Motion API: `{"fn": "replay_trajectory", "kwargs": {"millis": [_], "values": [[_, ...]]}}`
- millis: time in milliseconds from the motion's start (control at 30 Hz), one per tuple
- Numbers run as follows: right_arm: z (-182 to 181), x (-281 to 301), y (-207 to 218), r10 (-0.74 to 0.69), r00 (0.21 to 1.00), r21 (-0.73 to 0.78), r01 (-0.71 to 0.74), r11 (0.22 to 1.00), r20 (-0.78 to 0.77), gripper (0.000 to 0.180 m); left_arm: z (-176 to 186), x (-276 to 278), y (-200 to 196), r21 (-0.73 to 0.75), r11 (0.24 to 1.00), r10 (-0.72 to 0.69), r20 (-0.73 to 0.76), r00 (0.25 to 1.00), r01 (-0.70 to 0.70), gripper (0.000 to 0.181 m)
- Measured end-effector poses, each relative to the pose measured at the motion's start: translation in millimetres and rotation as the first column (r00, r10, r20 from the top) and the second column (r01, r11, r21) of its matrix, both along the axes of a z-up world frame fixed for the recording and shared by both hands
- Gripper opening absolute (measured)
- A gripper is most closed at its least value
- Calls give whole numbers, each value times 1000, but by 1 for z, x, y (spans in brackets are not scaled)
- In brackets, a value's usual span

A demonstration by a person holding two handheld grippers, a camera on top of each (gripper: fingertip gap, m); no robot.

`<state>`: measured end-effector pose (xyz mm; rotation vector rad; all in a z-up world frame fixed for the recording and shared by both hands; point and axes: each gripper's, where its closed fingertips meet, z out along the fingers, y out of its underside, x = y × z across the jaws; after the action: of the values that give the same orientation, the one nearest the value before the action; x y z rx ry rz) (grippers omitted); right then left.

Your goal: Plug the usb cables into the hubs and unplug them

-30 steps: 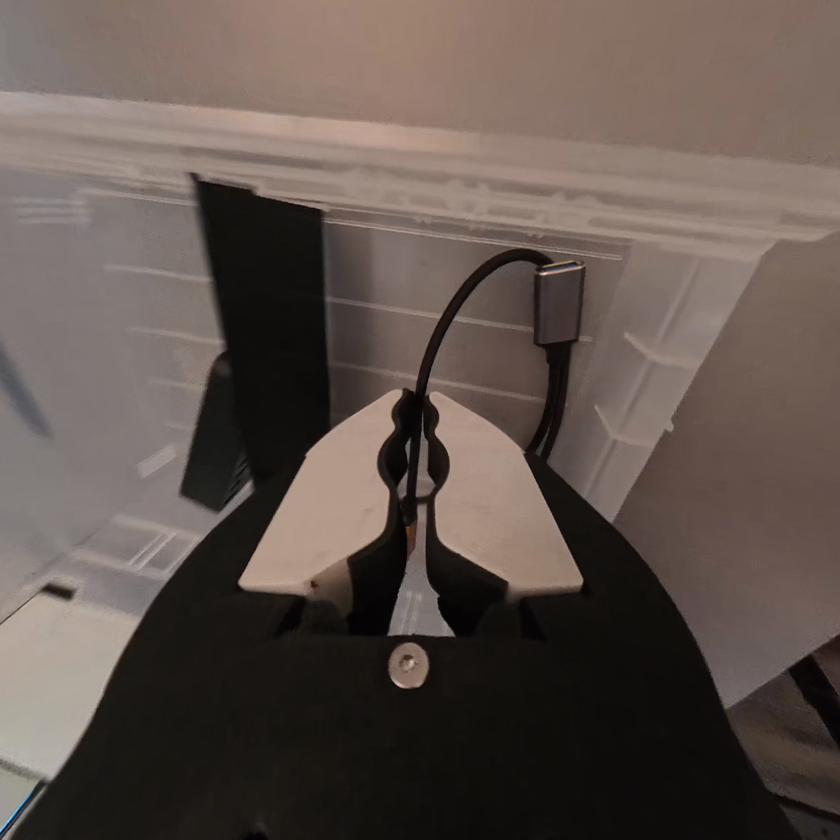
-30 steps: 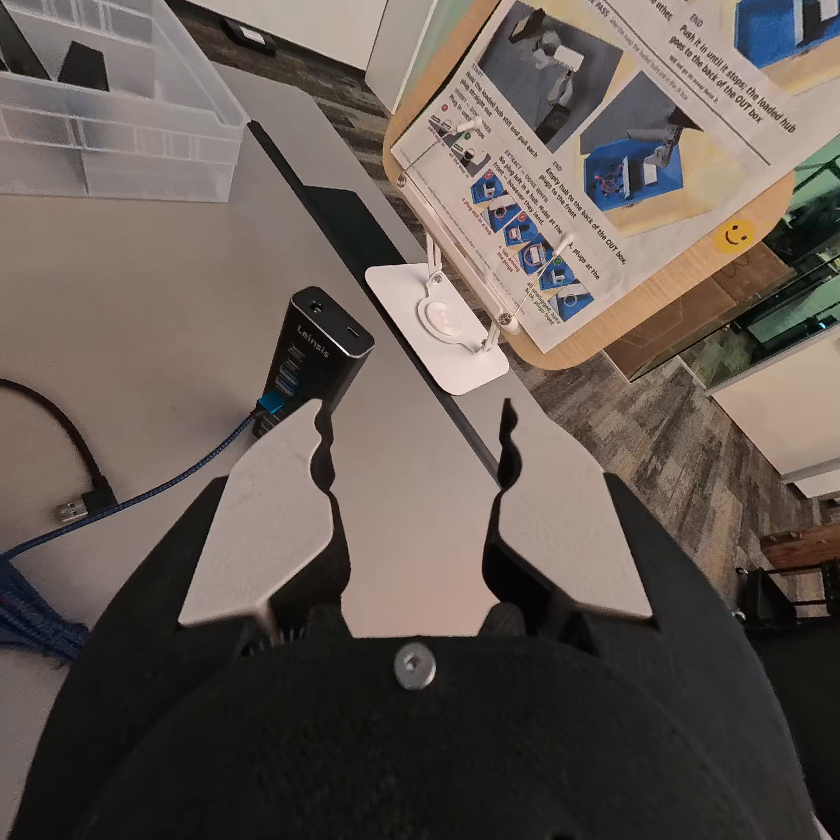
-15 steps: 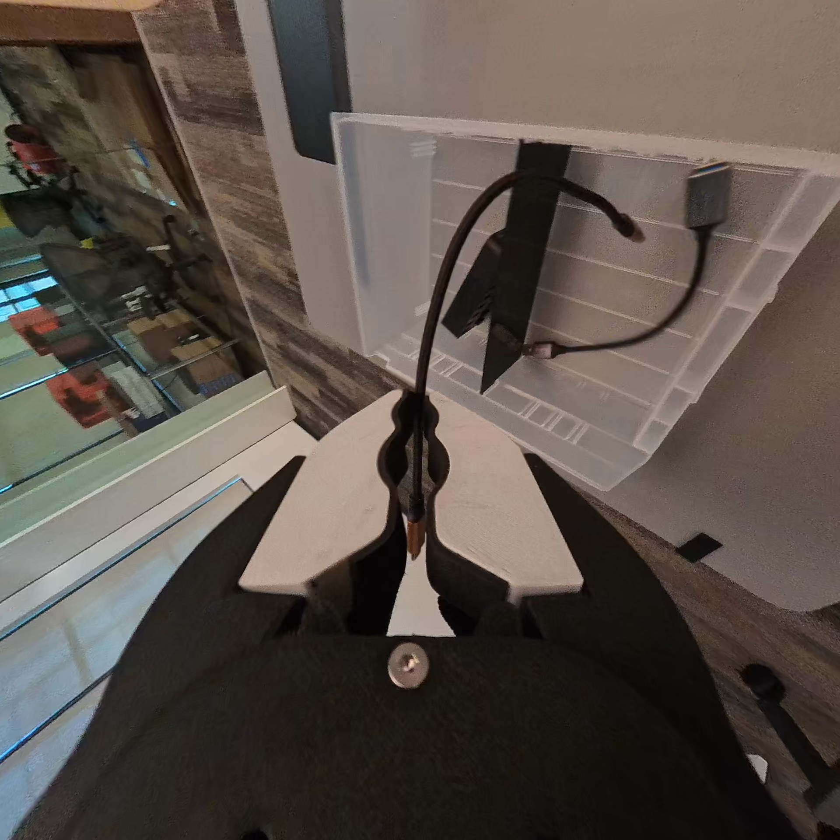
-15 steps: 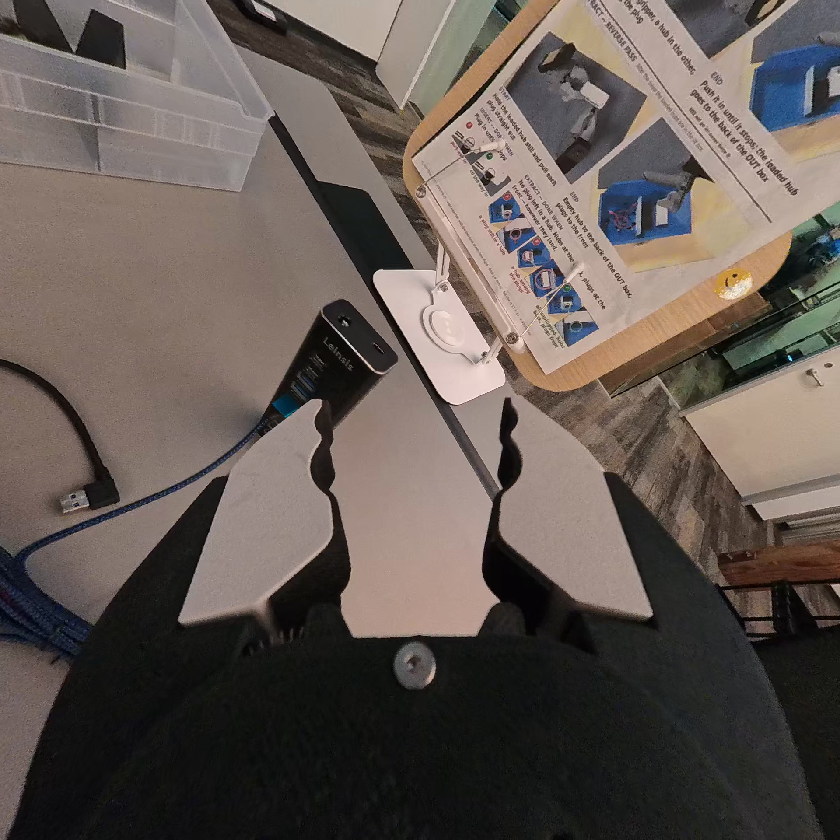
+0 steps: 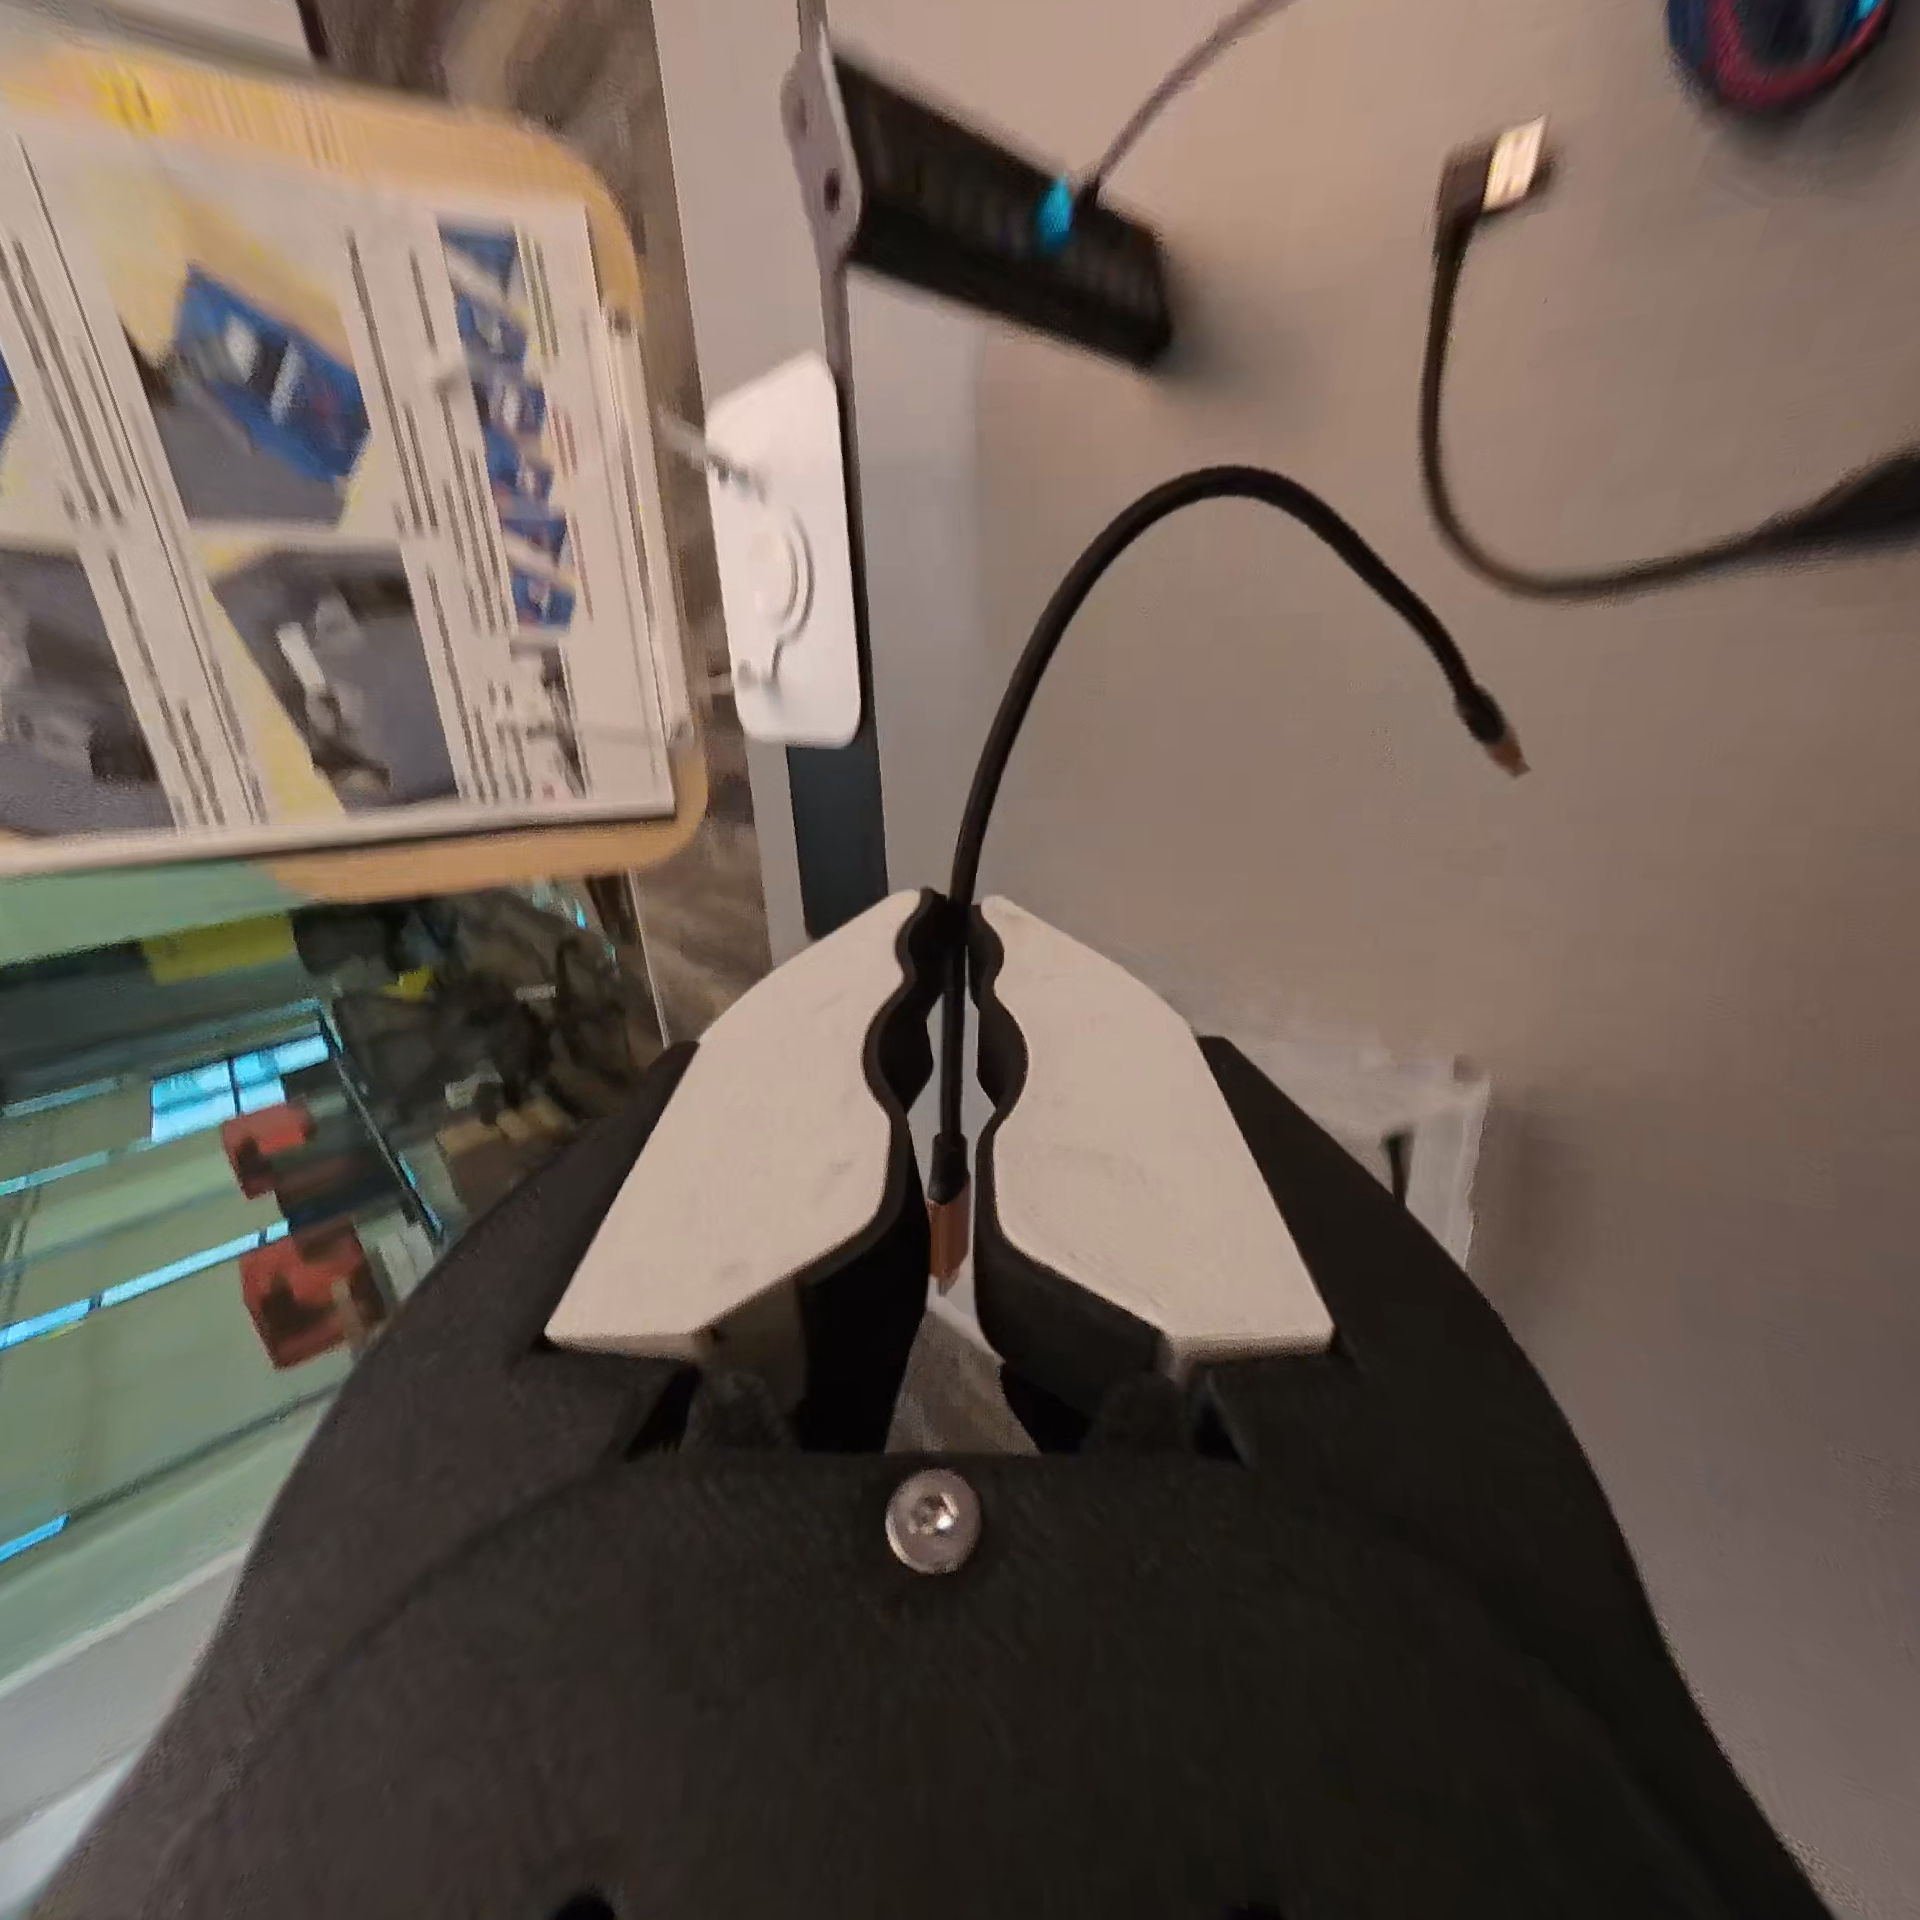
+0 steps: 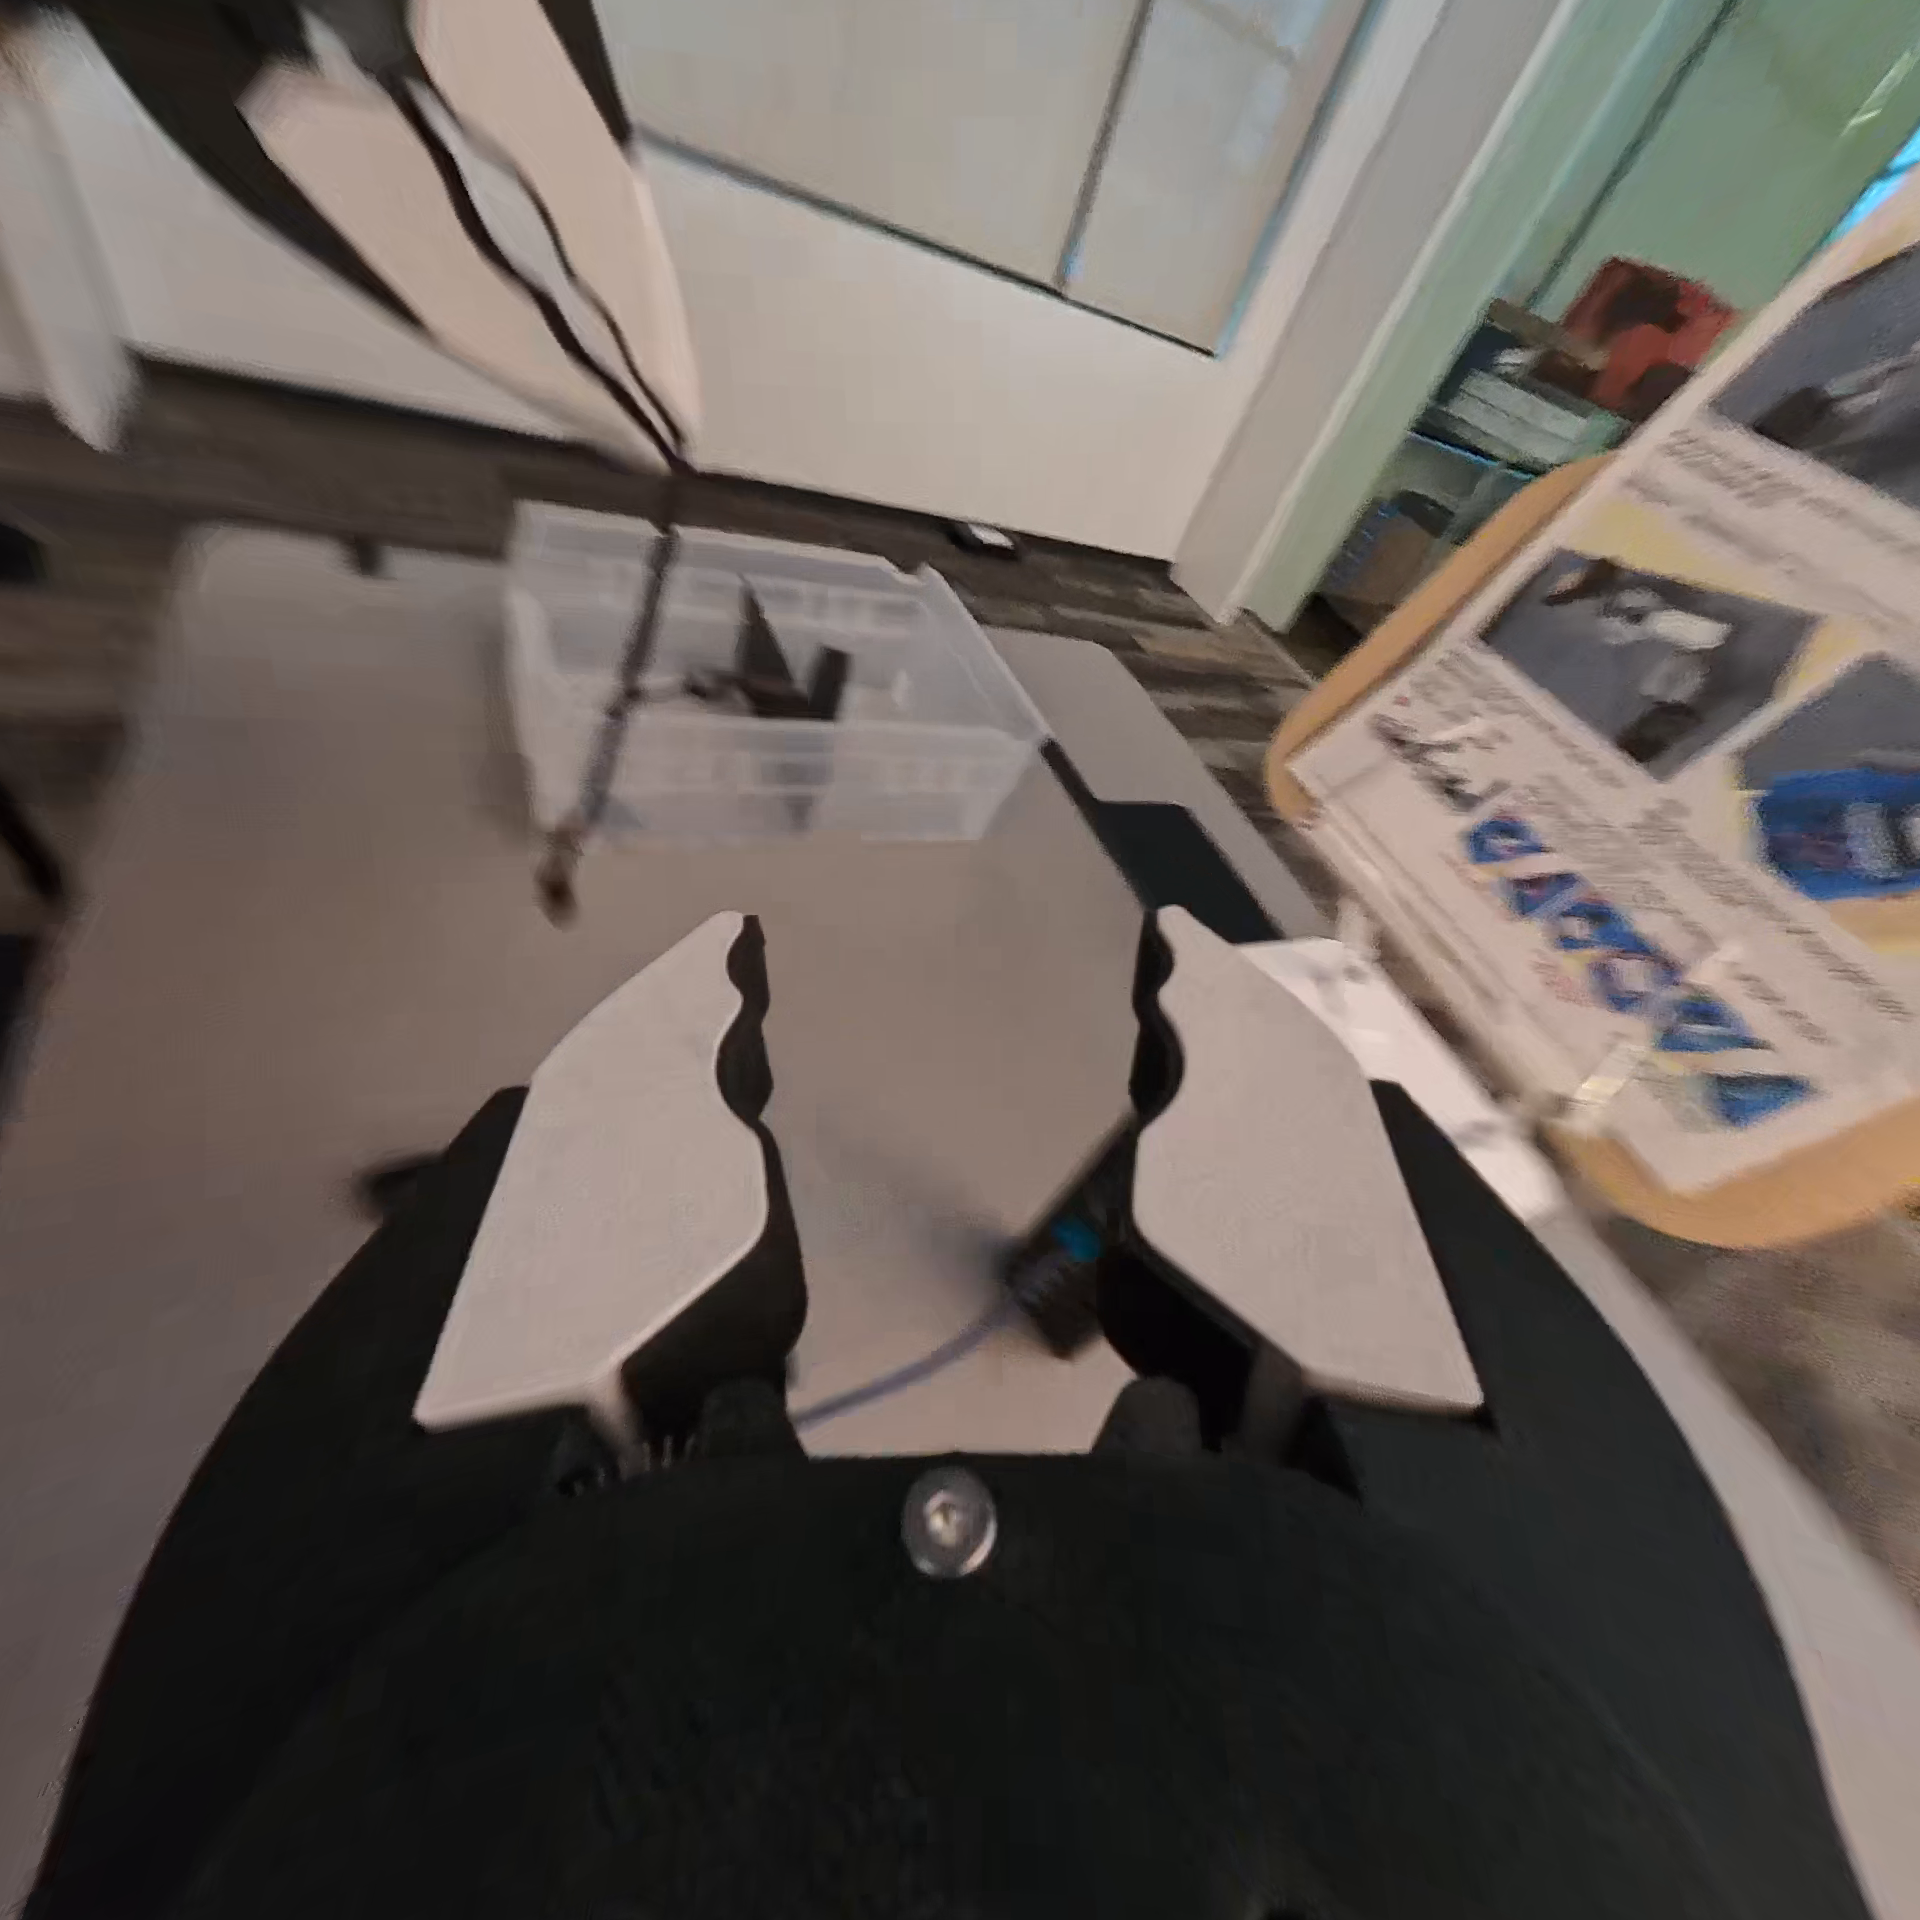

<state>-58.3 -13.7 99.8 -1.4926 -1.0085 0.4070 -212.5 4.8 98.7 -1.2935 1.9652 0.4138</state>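
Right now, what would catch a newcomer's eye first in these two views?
The left gripper is shut on a thin black cable that arches up and ends in a free copper-tipped plug. The right gripper is open and empty above the grey table. A black hub with a blue plug in it lies beyond.

Left gripper (image 5: pixel 951 914) clamped, right gripper (image 6: pixel 948 925) agape.
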Motion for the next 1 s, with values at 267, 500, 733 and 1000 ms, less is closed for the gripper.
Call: {"fn": "replay_trajectory", "kwargs": {"millis": [267, 500, 733, 1000], "values": [[-23, -2, -21, 42, 995, -159, -55, 986, -89, 65, -50, 99, -26, -118, 975, -169, 162, 972, 189, 2], [-56, -3, -28, 91, 965, -343, -174, 923, -245, 52, -83, 137, -28, -229, 943, -206, 166, 964, 240, 2], [-94, 6, -20, 38, 991, -423, -90, 902, -129, 17, -101, 147, -30, -288, 919, -226, 181, 957, 271, 2], [-104, 2, -24, 41, 999, -400, -44, 915, -15, 7, -100, 151, -35, -300, 911, -228, 207, 951, 284, 2]]}}
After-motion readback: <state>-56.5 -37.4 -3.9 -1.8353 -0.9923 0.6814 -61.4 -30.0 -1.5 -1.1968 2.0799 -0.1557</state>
